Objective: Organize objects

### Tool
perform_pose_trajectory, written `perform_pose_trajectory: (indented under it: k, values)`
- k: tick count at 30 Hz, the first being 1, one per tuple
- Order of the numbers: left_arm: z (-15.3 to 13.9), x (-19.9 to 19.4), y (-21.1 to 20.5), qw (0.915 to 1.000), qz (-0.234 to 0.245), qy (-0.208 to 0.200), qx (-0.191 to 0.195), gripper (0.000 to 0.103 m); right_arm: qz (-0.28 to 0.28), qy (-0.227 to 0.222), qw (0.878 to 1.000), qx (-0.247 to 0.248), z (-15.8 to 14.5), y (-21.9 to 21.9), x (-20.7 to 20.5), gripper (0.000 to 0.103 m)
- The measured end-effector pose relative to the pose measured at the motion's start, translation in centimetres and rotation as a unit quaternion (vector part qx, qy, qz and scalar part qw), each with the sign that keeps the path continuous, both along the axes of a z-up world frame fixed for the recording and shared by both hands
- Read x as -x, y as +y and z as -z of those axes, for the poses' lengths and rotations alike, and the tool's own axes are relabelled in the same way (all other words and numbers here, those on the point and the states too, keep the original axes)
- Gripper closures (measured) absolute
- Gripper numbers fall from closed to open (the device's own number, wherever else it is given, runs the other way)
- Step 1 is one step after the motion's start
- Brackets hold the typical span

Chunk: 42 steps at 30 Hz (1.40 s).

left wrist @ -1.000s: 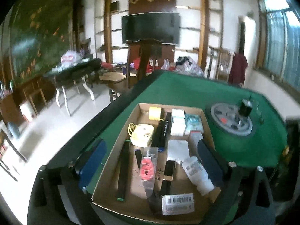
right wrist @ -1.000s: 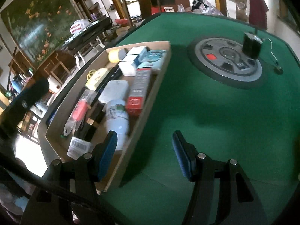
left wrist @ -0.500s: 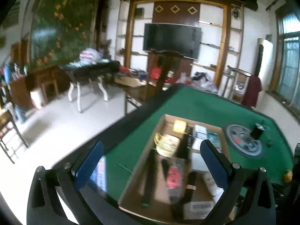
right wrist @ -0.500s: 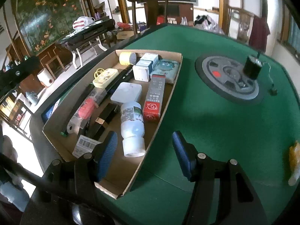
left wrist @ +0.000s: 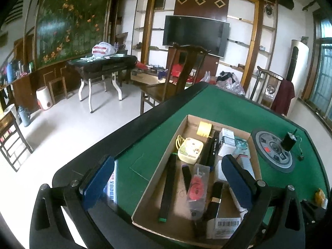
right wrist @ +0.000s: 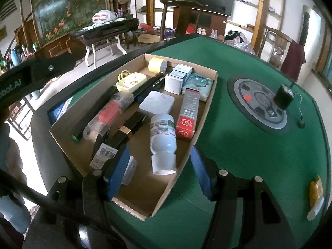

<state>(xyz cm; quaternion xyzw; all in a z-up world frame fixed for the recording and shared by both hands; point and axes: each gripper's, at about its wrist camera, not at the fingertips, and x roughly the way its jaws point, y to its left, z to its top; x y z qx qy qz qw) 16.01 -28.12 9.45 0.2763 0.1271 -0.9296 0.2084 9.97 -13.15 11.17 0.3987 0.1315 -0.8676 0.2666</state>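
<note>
A shallow cardboard box sits on the green table and holds several items. Among them lie a white bottle, a red and grey carton, a white square case, a yellow tape roll, a cream gadget and a long black bar. My right gripper hovers open over the box's near end, above the bottle's cap, with nothing between its fingers. My left gripper stands open and empty above the box's left side.
A round grey dial plate with a black cylinder lies right of the box. An orange and white object rests near the table's right edge. A blue printed card lies left of the box. Chairs stand beyond the table.
Both grippers drew back from the box, so more of the box and room shows. The right gripper shifted left, from over the box wall and green felt to over the box. Both stayed open.
</note>
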Motion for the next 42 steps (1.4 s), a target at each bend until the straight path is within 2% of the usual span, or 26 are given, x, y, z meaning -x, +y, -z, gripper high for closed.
perform_pose_trajectory:
  k: [24,36,42]
  values:
    - [1.8,1.1,-0.4,0.9991,0.005,-0.040,-0.016,0.002,-0.008,0.002,1.000,-0.020,1.0,-1.2,-0.4,0.043]
    - [2.6,1.8,-0.2,0.9972,0.017,-0.065,-0.031,0.002,-0.005,0.008,1.000,-0.016,0.7,-0.7,-0.4,0.043]
    - [2.5,1.8,0.5,0.9967,0.023,-0.073,-0.025,0.002,-0.002,0.009,1.000,-0.010,0.4,-0.2,-0.2,0.043]
